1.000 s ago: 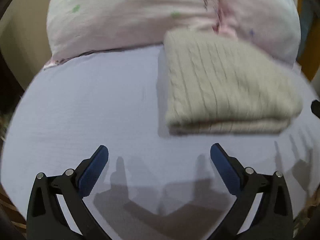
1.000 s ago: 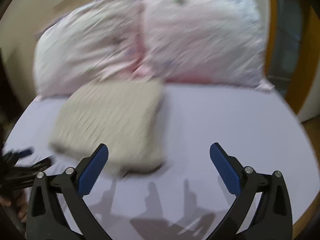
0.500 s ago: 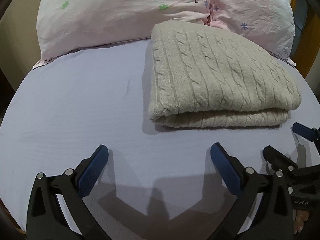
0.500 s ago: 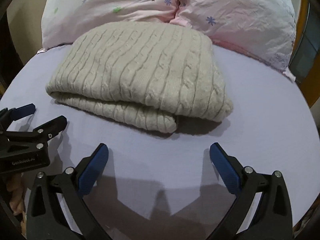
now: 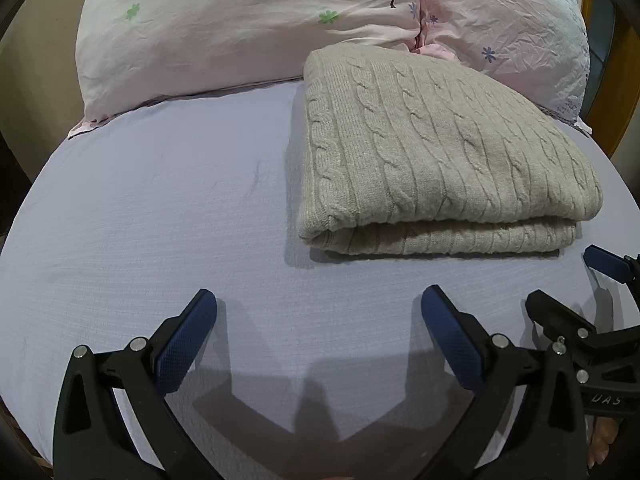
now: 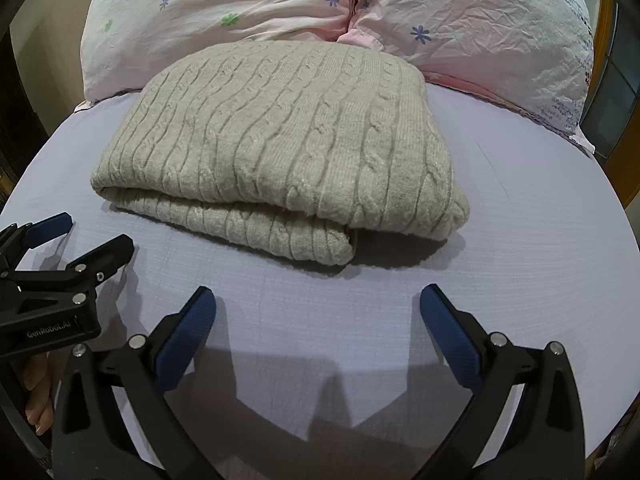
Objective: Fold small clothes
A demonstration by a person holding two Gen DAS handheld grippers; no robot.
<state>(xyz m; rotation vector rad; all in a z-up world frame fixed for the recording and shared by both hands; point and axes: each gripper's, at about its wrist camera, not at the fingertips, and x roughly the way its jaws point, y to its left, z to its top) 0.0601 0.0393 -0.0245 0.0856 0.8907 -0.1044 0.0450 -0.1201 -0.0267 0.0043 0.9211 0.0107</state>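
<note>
The grey sweater [image 6: 280, 148] lies folded on the bed [image 5: 160, 220] near the pillows [image 5: 240, 28], both the left gripper [image 5: 318, 320] and right gripper [image 6: 316, 316] wide and empty, so folding looks done, maybe needing only a pat.

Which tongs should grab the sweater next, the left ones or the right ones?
Probably the right tongs. Both are open and empty, but the folded sweater lies nearly straight ahead of them, its thick edge facing them. From the left tongs the sweater sits off to the right side.
</note>
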